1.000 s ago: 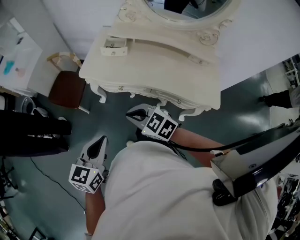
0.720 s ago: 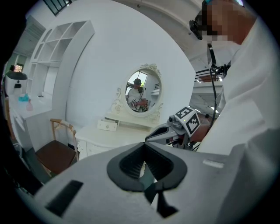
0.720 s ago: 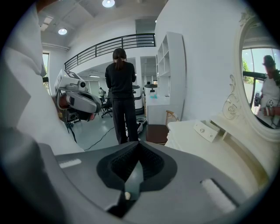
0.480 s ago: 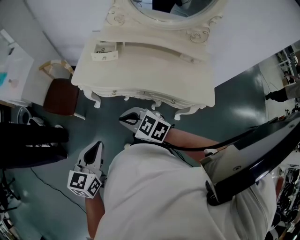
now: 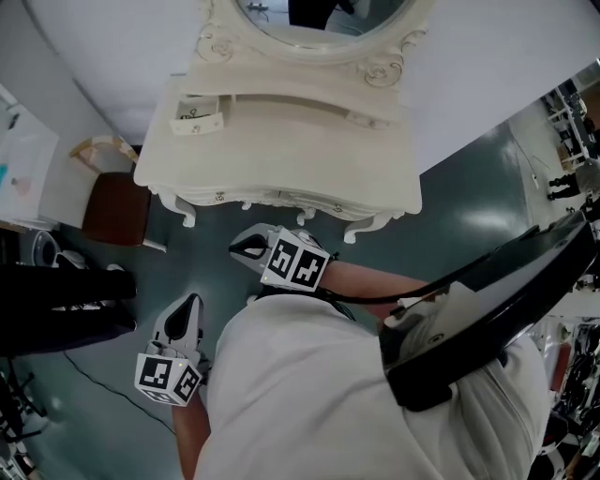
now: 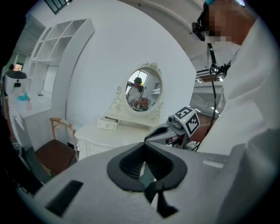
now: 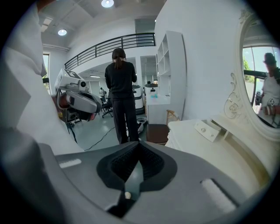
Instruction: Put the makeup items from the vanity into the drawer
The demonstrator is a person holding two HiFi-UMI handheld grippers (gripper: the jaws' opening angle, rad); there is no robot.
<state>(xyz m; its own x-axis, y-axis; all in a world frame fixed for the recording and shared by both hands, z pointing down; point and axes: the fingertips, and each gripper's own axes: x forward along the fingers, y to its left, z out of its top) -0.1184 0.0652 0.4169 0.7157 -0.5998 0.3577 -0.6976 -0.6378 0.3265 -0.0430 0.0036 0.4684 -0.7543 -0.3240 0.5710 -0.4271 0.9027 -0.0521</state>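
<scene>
Makeup: none visible on the vanity (image 5: pixel 281 159) worktop at 12 o'clock. One small drawer (image 5: pixel 197 117) stands pulled out at 11, contents hidden, so items may be inside or out of view. My left gripper (image 5: pixel 193 301) and right gripper (image 5: pixel 236 248): jaws closed, empty, below the worktop. I'd say any reach must clear the front edge. One mirror (image 5: pixel 309 14), one chair (image 5: pixel 117 206).

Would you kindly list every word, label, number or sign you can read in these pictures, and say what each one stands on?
No readable text in any view.
left cube, on the left gripper: black-and-white square patterns only, no letters or digits.
right cube, on the right gripper: the same kind of patterns, no letters or digits.
small drawer on the vanity: only tiny marks on its front, too small to read.
</scene>
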